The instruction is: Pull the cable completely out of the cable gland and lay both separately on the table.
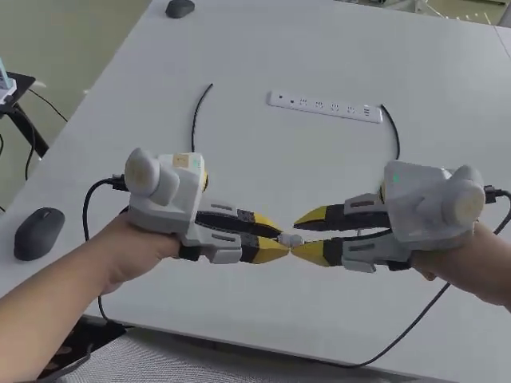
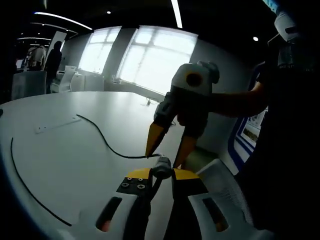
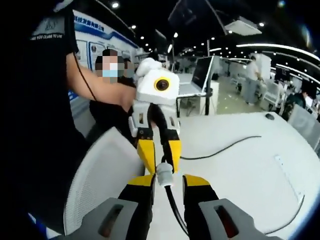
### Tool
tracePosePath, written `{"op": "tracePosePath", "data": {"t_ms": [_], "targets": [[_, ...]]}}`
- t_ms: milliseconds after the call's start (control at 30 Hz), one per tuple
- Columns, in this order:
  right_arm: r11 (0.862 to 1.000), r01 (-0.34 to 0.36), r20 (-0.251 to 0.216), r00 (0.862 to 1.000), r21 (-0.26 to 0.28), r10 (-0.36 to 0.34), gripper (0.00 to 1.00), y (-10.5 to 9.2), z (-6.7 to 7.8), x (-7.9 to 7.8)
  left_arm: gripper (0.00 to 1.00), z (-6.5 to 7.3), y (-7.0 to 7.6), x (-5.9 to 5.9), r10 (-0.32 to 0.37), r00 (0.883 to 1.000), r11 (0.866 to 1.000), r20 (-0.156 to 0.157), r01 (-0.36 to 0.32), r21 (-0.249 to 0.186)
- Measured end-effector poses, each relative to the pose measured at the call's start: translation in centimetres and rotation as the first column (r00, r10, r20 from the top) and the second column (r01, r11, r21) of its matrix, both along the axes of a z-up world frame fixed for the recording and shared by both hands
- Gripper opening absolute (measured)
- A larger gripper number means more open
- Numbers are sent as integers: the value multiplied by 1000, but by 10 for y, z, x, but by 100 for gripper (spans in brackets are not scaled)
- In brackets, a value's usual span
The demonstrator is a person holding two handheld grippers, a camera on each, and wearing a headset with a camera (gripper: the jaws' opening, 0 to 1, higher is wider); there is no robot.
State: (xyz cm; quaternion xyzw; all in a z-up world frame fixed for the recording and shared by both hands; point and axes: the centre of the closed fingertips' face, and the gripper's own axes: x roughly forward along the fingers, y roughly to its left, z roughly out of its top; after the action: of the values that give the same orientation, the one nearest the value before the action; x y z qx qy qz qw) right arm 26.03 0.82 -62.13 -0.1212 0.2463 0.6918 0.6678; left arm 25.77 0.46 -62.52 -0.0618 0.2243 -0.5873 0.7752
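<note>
A small grey-white cable gland (image 1: pixel 290 239) hangs over the table's near edge between the two grippers, which meet tip to tip. My left gripper (image 1: pixel 281 240) comes in from the left and is shut on the cable gland (image 2: pixel 161 166). My right gripper (image 1: pixel 295 235) faces it from the right, its yellow jaws spread above and below the gland (image 3: pixel 164 175). A thin black cable (image 3: pixel 174 202) leaves the gland and runs back between the right gripper's (image 3: pixel 167 181) open jaws. More black cable (image 2: pixel 100 140) trails from the gland area across the table.
On the white table (image 1: pixel 263 159) lie a white power strip (image 1: pixel 323 105) at the back, a dark mouse (image 1: pixel 37 232) at the left edge and another (image 1: pixel 180 8) far back. A black cable (image 1: pixel 194 120) curves behind the left gripper. A white chair (image 3: pixel 97 175) stands below.
</note>
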Motion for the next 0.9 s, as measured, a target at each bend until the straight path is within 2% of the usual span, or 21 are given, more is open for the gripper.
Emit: {"op": "tracePosePath", "data": {"t_ms": [33,67,100,133,200,233,333,367,400,467,500,567,633,667,733,800,833,900], "targets": [[1000,12,-36,999,7,-12,20,-1,1,1,15,0,0,0,-1,1000,1000,1,1,1],[999,17,-118,993,38,-13,21,-1,5,0,15,0,0,0,-3,1000,1000,5,3,3],[998,26,-205,979,52,-15,22,-3,7,-1,15,0,0,-1,-6,1000,1000,11,6,4],[998,50,-298,954,44,-35,22,-5,5,1,15,0,-1,-1,-12,1000,1000,17,12,4],[996,63,-411,911,61,-32,23,-7,5,2,15,1,-2,-2,-17,1000,1000,24,17,5],[996,57,-413,911,69,-24,22,-8,4,4,15,2,-2,-2,-19,1000,1000,25,19,5],[994,49,-536,844,96,10,20,-7,11,-2,15,3,-3,-3,-25,999,1000,29,25,6],[993,37,-546,837,114,32,20,-6,14,-4,15,3,-4,-3,-28,999,1000,33,28,7],[992,41,-536,844,117,29,19,-5,13,-1,15,4,-4,-3,-30,999,1000,35,30,6],[992,46,-553,833,117,26,18,-4,12,1,15,4,-5,-3,-33,999,999,38,32,5],[992,39,-573,819,116,35,18,-3,12,-1,15,4,-5,-3,-33,999,999,39,32,5],[993,25,-583,811,116,48,17,-3,10,-4,15,4,-5,-3,-34,999,999,43,34,6],[993,13,-632,773,117,64,18,-3,10,-10,15,5,-5,-3,-36,998,999,46,36,6],[993,17,-628,776,118,61,18,-2,9,-8,15,6,-5,-3,-36,998,999,48,36,6],[993,14,-630,774,117,64,17,-2,7,-9,15,7,-5,-3,-36,998,999,51,36,4],[993,3,-646,760,117,73,15,-2,8,-13,15,7,-5,-2,-37,998,999,52,37,2],[993,-4,-646,760,116,78,13,-2,7,-14,15,7,-5,-2,-38,998,999,53,38,3],[993,-7,-633,770,120,82,10,-1,7,-13,15,7,-5,-3,-40,998,999,51,40,4]]}}
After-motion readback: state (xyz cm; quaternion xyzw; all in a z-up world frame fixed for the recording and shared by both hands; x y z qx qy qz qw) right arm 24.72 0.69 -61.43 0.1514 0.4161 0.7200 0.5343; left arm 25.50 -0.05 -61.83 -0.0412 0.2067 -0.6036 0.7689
